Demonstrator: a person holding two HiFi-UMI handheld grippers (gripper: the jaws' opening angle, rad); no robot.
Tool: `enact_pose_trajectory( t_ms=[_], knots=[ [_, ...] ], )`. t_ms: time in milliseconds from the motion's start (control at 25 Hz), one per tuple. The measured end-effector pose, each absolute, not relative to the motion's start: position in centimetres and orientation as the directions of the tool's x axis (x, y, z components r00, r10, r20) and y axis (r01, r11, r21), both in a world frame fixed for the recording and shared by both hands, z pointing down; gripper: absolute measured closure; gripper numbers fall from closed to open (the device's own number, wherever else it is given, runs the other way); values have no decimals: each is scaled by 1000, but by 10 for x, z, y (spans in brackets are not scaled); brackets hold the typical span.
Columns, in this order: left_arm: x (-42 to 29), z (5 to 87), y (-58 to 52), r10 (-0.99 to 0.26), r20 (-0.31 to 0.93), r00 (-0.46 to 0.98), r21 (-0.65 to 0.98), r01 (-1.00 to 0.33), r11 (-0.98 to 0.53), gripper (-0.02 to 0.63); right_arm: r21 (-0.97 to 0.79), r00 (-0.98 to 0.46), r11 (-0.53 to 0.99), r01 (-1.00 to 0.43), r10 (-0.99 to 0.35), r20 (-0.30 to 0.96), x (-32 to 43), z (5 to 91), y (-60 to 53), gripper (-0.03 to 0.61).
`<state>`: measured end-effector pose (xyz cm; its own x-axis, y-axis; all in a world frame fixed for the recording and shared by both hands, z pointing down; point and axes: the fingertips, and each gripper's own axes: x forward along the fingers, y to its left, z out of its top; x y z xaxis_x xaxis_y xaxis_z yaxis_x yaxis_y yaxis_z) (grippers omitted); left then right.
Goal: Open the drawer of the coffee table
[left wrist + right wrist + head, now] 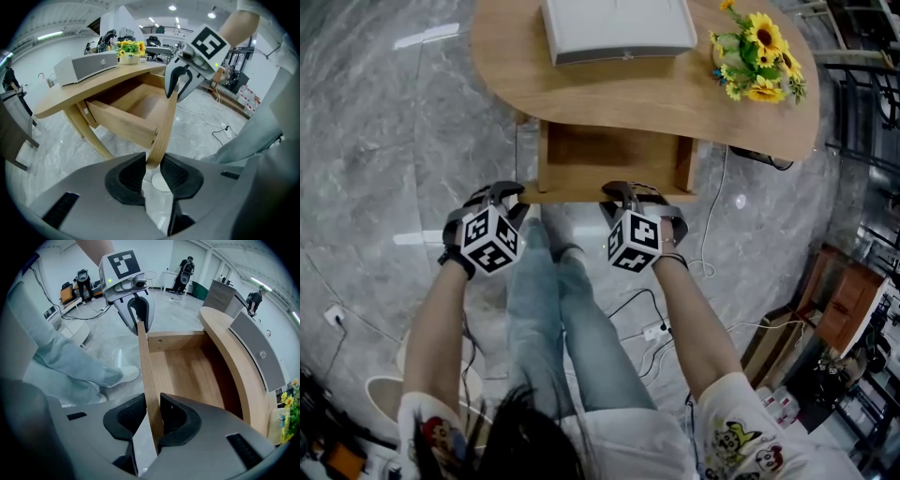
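drawer [609,159]: light wood, a shallow open-topped box with its bare wooden bottom showing; it stands out level from under the tabletop, on the side of the jaws.
front panel [147,380]: a thin upright board, wider than the box; its top edge runs from one pair of jaws to the other.
grip: the left gripper's [152,171] jaws close on the panel's end, and the right gripper's [151,420] jaws close on it further along.
coffee table [93,89]: same light wood, with a rounded tabletop and slanted legs; it lies beyond the jaws, past the drawer.
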<state>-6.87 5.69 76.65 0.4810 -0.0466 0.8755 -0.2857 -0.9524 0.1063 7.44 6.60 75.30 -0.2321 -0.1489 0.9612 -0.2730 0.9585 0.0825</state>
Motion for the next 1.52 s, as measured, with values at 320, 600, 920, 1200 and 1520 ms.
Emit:
enact_pose_trajectory(
  t_ms=[320, 600, 920, 1200, 1520],
  knots=[
    [-70, 778, 72, -17, 890, 456, 112, -255, -960, 523, 69, -220, 961, -268, -131, 967, 74, 765, 83, 497],
    [-70, 787, 77, -8, 900, 436, 108, -240, -965, 521, 63, -216, 963, -263, -122, 969, 74, 774, 88, 497],
    [-72, 789, 77, -24, 902, 431, 106, -274, -956, 515, 33, -240, 946, -324, -116, 964, 72, 777, 87, 488],
    [-79, 780, 85, -69, 922, 381, 55, -305, -951, 506, -7, -296, 906, -423, -131, 946, 70, 765, 89, 462],
    [-89, 735, 103, -168, 922, 350, -15, -400, -916, 502, 57, -325, 904, -423, -210, 922, 79, 714, 109, 454]
  ],
)
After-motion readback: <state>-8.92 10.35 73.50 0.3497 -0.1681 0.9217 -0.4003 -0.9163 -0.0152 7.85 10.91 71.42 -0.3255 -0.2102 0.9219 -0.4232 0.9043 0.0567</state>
